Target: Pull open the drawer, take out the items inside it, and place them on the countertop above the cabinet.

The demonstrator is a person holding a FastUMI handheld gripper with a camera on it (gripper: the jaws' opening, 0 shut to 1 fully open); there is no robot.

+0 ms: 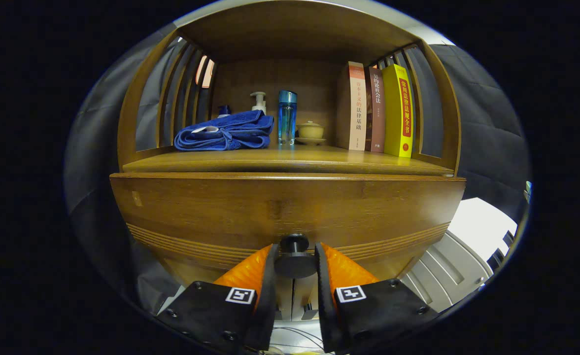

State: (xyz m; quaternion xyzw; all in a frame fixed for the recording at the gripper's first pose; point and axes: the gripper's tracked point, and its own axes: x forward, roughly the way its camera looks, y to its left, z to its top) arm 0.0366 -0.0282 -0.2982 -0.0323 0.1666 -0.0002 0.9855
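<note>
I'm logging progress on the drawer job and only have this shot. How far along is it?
Done: the gripper has reached the drawer, its fingers on either side of the black knob and apparently pressing it. In hand: the grasp before the pull; the drawer front still looks closed. Left: pulling it open, taking out whatever is inside, and placing it on the countertop by the blue towel.

A staged home corner inside a draped booth: a wooden cabinet (290, 207) with slatted sides carries a folded blue towel (225, 132), a pump bottle (258, 102), a blue bottle (287, 117), a lidded cup (311, 130) and three books (378, 111). Pale slatted furniture (447, 276), possibly a chair, stands alongside.
</note>
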